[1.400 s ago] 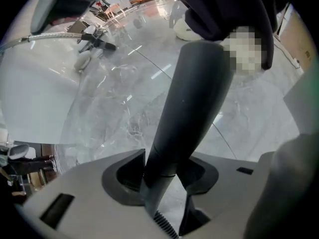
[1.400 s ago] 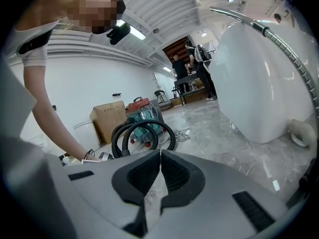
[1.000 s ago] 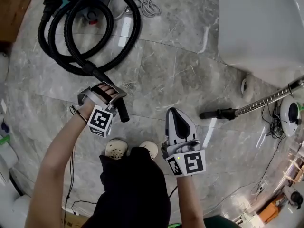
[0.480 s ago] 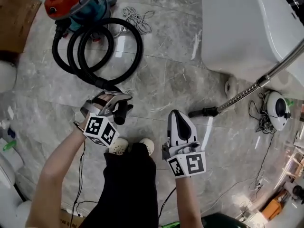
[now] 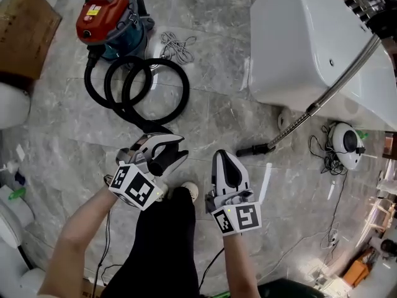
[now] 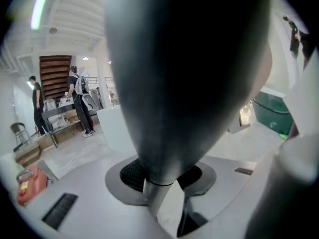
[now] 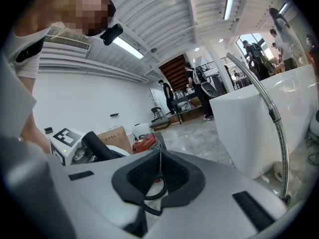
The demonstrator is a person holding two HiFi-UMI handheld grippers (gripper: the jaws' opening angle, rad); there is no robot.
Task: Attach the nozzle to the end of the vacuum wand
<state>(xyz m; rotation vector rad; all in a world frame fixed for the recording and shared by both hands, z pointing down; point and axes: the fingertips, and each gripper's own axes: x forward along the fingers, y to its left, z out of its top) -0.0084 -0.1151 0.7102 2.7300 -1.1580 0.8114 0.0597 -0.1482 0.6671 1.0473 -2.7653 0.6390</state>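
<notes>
Black nozzle [image 5: 162, 161]: clamped crosswise in the left gripper [image 5: 170, 149], near the person's body and left of centre. In the left gripper view it is a thick dark tube that narrows to a paler collar right at the pads.
Left gripper: closed on the nozzle. Its jaws have just been closing a little, with the nozzle between them.
Hose [image 5: 139, 95]: black and ribbed. It lies in loops on the floor beyond the left gripper, and one run leads toward the nozzle.
Right gripper [image 5: 226, 160]: just right of the nozzle and apart from it. Its jaws are together with nothing between them.
Vacuum wand [image 5: 329, 95]: a metal tube to the right, well apart from the nozzle. Its upper part leans on the white tub [image 5: 310, 42].
Wand's black end [image 5: 253, 149]: down on the floor, beyond and right of the right gripper.
Vacuum cleaner [image 5: 108, 20]: red and teal, far left, at the end of the hose loops.
Floor [image 5: 217, 113]: grey marble tiles.
</notes>
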